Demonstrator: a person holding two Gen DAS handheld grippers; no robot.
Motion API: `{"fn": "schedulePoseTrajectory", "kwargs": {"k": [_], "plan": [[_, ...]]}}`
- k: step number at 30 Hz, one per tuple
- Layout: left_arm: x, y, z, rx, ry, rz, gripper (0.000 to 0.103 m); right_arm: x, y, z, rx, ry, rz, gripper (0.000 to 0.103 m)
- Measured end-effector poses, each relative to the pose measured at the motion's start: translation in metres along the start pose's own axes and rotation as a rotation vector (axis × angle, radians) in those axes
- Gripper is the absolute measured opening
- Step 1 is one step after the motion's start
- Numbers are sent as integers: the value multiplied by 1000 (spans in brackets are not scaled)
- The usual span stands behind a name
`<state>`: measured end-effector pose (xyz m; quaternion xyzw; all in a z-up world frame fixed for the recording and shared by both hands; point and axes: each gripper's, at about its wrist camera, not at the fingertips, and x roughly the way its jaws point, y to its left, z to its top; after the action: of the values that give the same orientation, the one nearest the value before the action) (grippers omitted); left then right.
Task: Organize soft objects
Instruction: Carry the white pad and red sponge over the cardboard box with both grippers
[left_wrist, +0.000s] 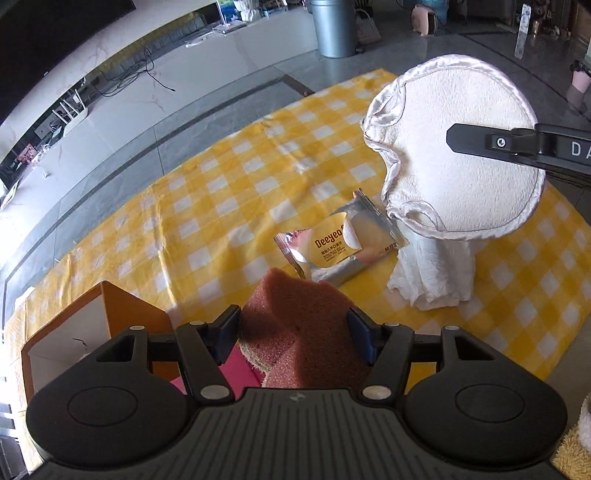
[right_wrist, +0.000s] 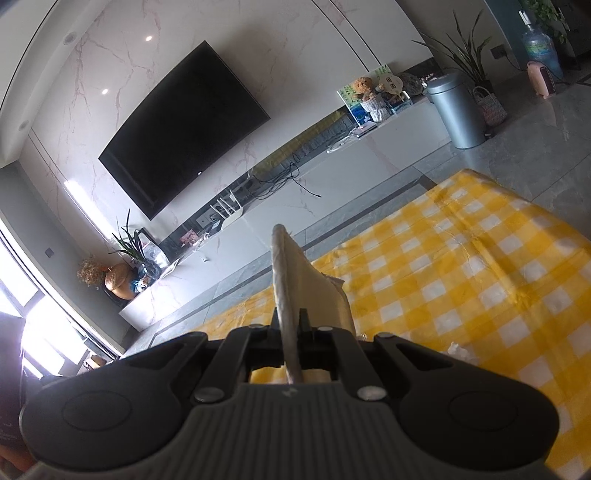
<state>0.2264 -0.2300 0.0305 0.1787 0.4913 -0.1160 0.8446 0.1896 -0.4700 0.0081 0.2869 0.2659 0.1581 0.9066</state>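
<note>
A reddish-brown sponge (left_wrist: 291, 302) is pinched between the pads of my left gripper (left_wrist: 293, 328), lifted above the yellow-checked cloth (left_wrist: 221, 206). My right gripper (right_wrist: 290, 319) is shut on the rim of a round white terry pad (left_wrist: 454, 155) with a shiny satin border. That pad shows edge-on (right_wrist: 282, 280) in the right wrist view. One black finger (left_wrist: 480, 142) of the right gripper lies across the pad's face in the left wrist view, held in the air at the right. Under the pad, on the cloth, lie a silver "Deeyeo" wipes packet (left_wrist: 340, 243) and a crumpled white cloth (left_wrist: 436, 277).
An open orange box (left_wrist: 107, 314) with a white inside sits at the lower left, with something pink (left_wrist: 236, 369) beside it under my left gripper. A fuzzy yellow thing (left_wrist: 574, 450) shows at the lower right corner. Beyond the cloth's far edge are grey floor, a TV bench (right_wrist: 369, 155) and a metal bin (left_wrist: 332, 29).
</note>
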Motion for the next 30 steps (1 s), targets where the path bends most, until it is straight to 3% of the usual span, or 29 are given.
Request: {"fn": "schedulePoseTrajectory", "kwargs": {"k": [9, 15, 18, 25, 30], "plan": [[-61, 57, -40, -120, -143, -28, 72, -32, 48, 4, -59, -79, 98, 3], [-92, 111, -90, -214, -229, 15, 72, -44, 108, -5, -145, -90, 203, 3], [-100, 141, -117, -287, -256, 16, 72, -43, 142, -14, -200, -71, 259, 3], [-103, 207, -168, -509, -327, -75, 72, -20, 215, -45, -267, 31, 347, 3], [-100, 238, -192, -646, -379, -81, 72, 9, 252, -69, -305, 131, 359, 3]]}}
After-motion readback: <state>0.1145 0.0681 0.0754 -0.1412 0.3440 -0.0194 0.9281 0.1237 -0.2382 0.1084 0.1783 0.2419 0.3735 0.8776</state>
